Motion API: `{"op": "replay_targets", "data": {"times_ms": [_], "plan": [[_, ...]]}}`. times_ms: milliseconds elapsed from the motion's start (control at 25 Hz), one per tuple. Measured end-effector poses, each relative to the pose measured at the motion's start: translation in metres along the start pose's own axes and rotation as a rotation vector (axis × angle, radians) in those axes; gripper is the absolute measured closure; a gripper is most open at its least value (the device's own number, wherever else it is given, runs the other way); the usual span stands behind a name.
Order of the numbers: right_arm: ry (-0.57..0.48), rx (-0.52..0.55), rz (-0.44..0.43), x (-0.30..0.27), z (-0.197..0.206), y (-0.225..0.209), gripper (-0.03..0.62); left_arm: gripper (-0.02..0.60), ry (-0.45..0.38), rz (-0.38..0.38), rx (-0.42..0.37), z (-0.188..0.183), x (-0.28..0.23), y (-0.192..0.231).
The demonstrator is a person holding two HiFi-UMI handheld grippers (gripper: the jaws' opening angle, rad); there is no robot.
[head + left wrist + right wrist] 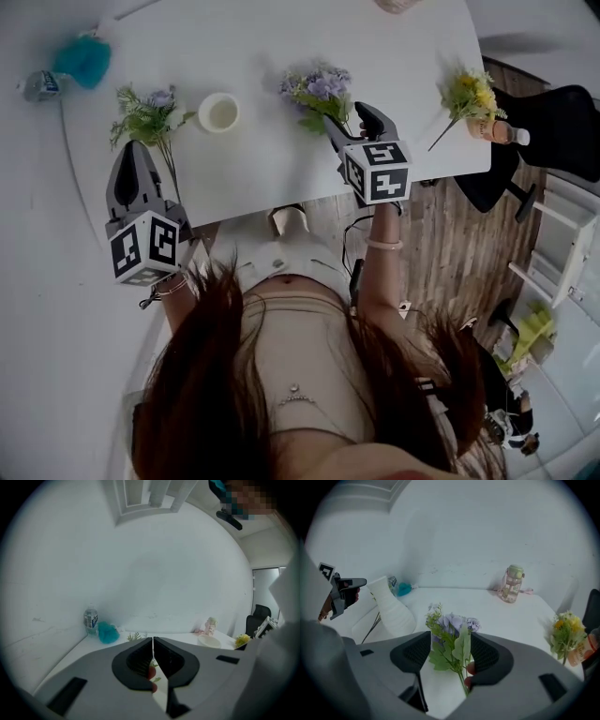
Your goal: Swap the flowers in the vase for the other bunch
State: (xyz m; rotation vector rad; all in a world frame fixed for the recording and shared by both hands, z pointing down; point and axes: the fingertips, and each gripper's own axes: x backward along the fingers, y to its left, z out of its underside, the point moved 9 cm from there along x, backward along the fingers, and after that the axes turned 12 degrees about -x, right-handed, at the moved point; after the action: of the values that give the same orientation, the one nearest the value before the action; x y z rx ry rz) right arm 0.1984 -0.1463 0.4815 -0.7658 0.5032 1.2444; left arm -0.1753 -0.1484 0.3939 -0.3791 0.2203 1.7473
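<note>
Stems of lavender bunch (452, 623) look thin, light and pliant, so grasp low at 6 o'clock; right gripper (450, 645) gapes astride them, left gripper (153, 643) clenched.

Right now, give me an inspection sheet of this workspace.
Surface: white table, flowers lying on it.
Job's things: white vase empty; purple bunch right of it; green bunch left.
Clutter: water bottle, teal puff, pink bottle, yellow flowers.
Grippers: left gripper shut by green bunch's stems; right gripper open, purple bunch between its jaws.
Cables: black cable below right gripper.
Surroundings: white wall, black chair, wood floor.
</note>
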Motion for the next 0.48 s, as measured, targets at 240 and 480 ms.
{"op": "replay_targets", "data": {"times_ms": [240,480], "plan": [[0.126,-0.007,0.018,-0.040,0.000,-0.007,0.309,0.571,0.050,0.003,-0.001,0.009,-0.016,0.010],[0.272,-0.021,0.018,-0.073,0.006,-0.014,0.304,0.571,0.076,-0.014,0.009,0.011,-0.024,0.022]]}}
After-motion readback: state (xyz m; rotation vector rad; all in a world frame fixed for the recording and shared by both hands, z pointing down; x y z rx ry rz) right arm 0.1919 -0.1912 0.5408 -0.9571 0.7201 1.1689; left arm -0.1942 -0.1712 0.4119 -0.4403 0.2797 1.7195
